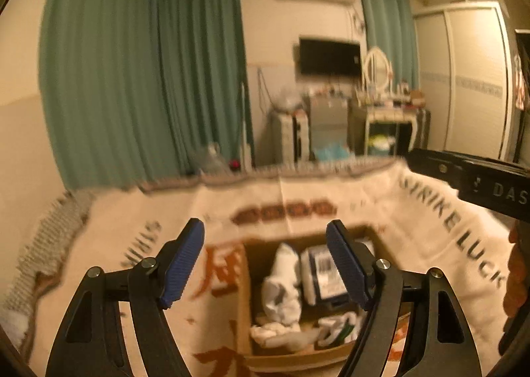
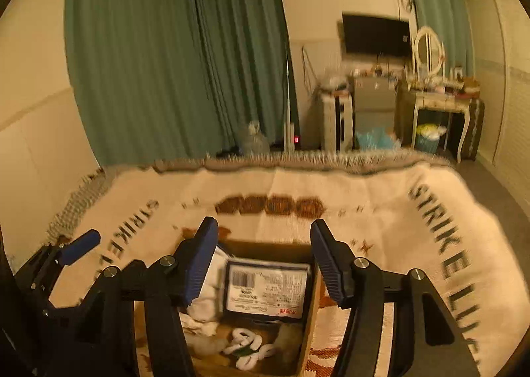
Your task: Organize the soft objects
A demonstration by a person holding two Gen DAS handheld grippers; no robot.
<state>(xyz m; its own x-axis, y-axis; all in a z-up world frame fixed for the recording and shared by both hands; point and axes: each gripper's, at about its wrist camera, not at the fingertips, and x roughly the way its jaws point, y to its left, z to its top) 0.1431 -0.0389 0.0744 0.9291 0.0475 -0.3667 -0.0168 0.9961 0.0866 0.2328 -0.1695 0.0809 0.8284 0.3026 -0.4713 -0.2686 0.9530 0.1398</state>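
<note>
An open cardboard box [image 1: 243, 294] sits on a cream blanket [image 1: 414, 228] with dark lettering. Inside lie bundled white cloth [image 1: 281, 291], a flat wrapped pack with a barcode label [image 1: 323, 274] and small white rolled pieces [image 1: 334, 327]. My left gripper [image 1: 265, 224] hovers above the box, open, nothing between its blue pads. My right gripper [image 2: 264, 222] also stands open and empty over the same box [image 2: 311, 320], above the labelled pack [image 2: 265, 287] and white rolled pieces [image 2: 246, 344]. The left gripper's blue finger [image 2: 82, 243] shows at the left edge.
The blanket covers a bed with a fringed far edge [image 2: 298, 158]. Beyond stand teal curtains [image 2: 165, 62], a wall TV [image 2: 376, 34], a dressing table with mirror [image 2: 437, 95] and wardrobe doors [image 1: 463, 79]. A hand [image 1: 516, 277] and the right gripper's black body [image 1: 470, 178] fill the right side.
</note>
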